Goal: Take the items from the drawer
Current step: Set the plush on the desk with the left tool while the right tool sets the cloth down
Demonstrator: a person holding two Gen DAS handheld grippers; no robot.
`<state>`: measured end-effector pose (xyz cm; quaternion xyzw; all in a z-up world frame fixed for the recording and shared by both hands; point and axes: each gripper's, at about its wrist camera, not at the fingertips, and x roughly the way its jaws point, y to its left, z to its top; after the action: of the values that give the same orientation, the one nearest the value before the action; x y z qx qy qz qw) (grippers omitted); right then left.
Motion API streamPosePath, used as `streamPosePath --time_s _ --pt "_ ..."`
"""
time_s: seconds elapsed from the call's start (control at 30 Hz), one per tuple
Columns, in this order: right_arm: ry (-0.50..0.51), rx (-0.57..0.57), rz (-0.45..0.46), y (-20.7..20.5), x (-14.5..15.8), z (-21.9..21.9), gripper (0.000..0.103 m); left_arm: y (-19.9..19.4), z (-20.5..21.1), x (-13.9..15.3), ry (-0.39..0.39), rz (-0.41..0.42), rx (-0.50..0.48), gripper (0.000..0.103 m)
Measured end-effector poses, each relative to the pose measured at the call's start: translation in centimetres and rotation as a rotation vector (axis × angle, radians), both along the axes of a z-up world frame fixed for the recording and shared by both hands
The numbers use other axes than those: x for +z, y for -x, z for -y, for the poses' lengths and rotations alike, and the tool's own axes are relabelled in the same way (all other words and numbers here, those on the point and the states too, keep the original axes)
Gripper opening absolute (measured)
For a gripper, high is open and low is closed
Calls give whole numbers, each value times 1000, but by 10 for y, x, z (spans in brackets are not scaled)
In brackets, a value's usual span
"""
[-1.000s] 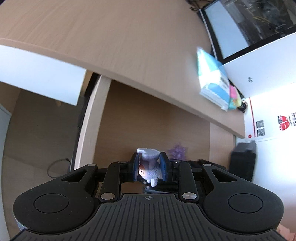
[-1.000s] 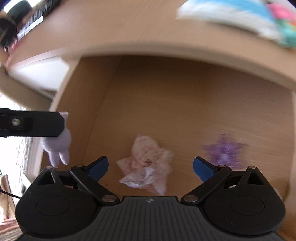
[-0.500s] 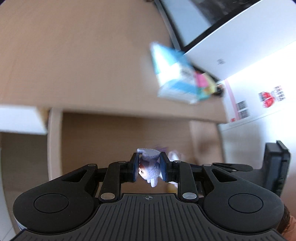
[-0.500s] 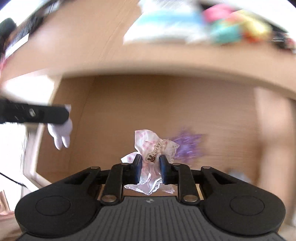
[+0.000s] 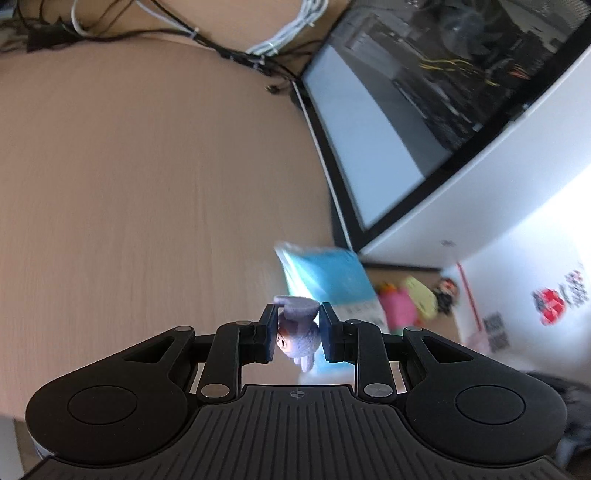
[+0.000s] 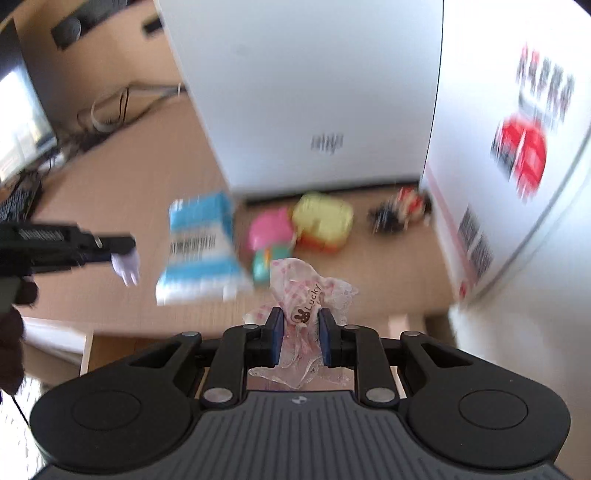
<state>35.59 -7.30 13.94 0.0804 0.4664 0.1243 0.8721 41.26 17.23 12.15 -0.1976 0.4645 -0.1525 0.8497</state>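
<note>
My left gripper (image 5: 298, 334) is shut on a small pale purple figurine (image 5: 300, 332), held above the wooden desktop (image 5: 147, 184). My right gripper (image 6: 300, 336) is shut on a crinkled pink-and-white wrapper marked "Lucky" (image 6: 308, 295), lifted over the desk's front edge. In the right wrist view the left gripper (image 6: 66, 243) reaches in from the left with the figurine's white feet (image 6: 127, 271) hanging below it. A corner of the open drawer (image 6: 110, 350) shows under the desk edge.
On the desk lie a blue-and-white tissue pack (image 6: 201, 251), a pink toy (image 6: 271, 230), a yellow toy (image 6: 325, 219) and a small dark figure (image 6: 400, 210). A white box (image 6: 314, 92) and a monitor (image 5: 406, 110) stand behind; cables (image 5: 184, 33) run at the back.
The right gripper closed on the wrapper in the drawer and lifted it to desk height. The left gripper rose with the figurine from the drawer to above the desktop.
</note>
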Motion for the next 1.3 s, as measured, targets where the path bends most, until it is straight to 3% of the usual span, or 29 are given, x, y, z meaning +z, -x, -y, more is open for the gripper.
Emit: streamPosePath --time_s 0.2,0.37,0.4,0.53,0.7,0.73,0.87,0.93,1.1,1.3 --pt "9 13 121 -35 17 -13 20 -19 0 -15 -65 -9 23 27" --pt "-6 57 143 -62 12 -29 20 -18 11 -10 -246 81 -32 27" --pt "-4 66 141 -66 9 -33 20 -19 11 -8 -249 88 -34 27" --pt "0 96 128 -79 0 -40 20 -16 -2 2 -99 126 9 27" --pt "13 99 139 -92 -7 -42 20 1 -7 23 -52 223 -9 27" --pt "14 95 136 -94 -8 -42 23 3 -5 26 -49 228 -26 27" --pt "5 70 133 -95 -9 -40 56 18 3 33 -40 251 -101 27" --pt "0 76 157 -89 -3 -39 57 24 8 32 -29 249 -140 27" --pt "15 80 195 -69 10 -35 71 43 23 21 -15 201 -243 27" --pt "19 43 163 -33 10 -13 77 68 42 -2 -1 114 -322 27"
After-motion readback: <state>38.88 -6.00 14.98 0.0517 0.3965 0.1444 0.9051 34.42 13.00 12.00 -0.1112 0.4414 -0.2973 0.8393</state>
